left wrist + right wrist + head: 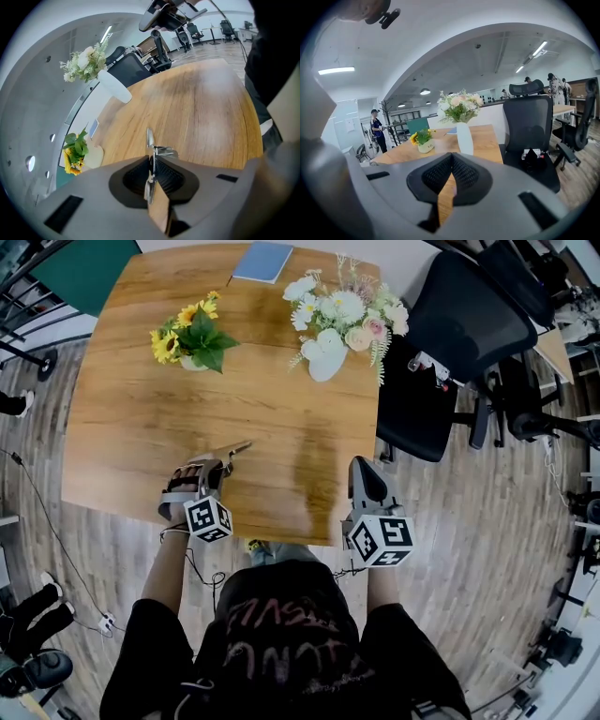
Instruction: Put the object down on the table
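A thin metal tool (149,140) stands edge-on between the jaws of my left gripper (151,158), with its tip sticking out past them. The pads sit close against it. In the head view the same tool (236,447) points up and to the right from my left gripper (223,463), low over the wooden table (281,390) near its front edge. My right gripper (361,472) hovers over the table's front right part. In its own view the right gripper (452,154) has its jaws together with nothing between them.
On the far half of the table stand a pot of sunflowers (192,338) and a white vase of pale flowers (328,357). A blue notebook (262,261) lies at the back edge. A black office chair (450,334) stands close to the right side.
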`<state>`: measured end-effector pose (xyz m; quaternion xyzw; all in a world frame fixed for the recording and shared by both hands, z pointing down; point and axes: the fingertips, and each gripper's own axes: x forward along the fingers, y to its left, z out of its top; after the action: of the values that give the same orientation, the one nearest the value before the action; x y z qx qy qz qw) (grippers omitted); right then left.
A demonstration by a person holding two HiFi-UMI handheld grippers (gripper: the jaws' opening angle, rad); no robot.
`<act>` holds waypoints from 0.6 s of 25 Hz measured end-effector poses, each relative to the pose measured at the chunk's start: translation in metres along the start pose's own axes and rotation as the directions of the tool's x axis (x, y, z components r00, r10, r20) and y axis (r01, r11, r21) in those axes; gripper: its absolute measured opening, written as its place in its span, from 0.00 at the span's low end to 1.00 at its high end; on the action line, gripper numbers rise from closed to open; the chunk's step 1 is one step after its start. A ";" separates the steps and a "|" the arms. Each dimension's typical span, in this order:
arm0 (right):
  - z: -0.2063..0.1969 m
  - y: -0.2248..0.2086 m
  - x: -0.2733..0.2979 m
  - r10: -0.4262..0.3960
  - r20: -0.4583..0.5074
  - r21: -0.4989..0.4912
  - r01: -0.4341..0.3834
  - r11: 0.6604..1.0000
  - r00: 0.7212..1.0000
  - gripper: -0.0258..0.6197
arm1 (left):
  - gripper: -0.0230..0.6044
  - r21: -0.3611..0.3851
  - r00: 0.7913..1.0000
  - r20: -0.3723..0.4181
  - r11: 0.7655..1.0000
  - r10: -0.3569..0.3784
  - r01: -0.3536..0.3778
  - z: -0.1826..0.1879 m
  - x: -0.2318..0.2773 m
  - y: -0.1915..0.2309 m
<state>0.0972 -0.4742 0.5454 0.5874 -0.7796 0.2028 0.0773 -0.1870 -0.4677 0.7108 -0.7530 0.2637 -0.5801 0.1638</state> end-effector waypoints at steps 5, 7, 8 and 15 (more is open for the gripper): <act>-0.003 0.001 -0.007 -0.008 -0.003 -0.005 0.008 1.000 1.000 0.05 | 0.16 0.000 0.999 -0.010 0.999 -0.039 0.039 -0.003 0.003 -0.013; -0.004 0.000 -0.010 -0.012 -0.004 -0.007 0.012 1.000 1.000 0.05 | 0.16 -0.015 0.999 -0.011 0.999 -0.042 0.042 -0.003 0.003 -0.015; -0.004 -0.001 -0.012 -0.014 -0.004 -0.008 0.014 1.000 1.000 0.05 | 0.16 -0.026 0.999 -0.010 0.999 -0.046 0.046 -0.003 0.003 -0.015; 0.000 0.000 -0.021 -0.024 0.010 -0.009 0.024 1.000 1.000 0.05 | 0.28 -0.104 0.995 0.006 0.989 -0.104 0.104 -0.002 -0.002 -0.024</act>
<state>0.1031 -0.4552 0.5380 0.5972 -0.7740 0.1953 0.0785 -0.1844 -0.4470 0.7232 -0.7736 0.2537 -0.5731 0.0940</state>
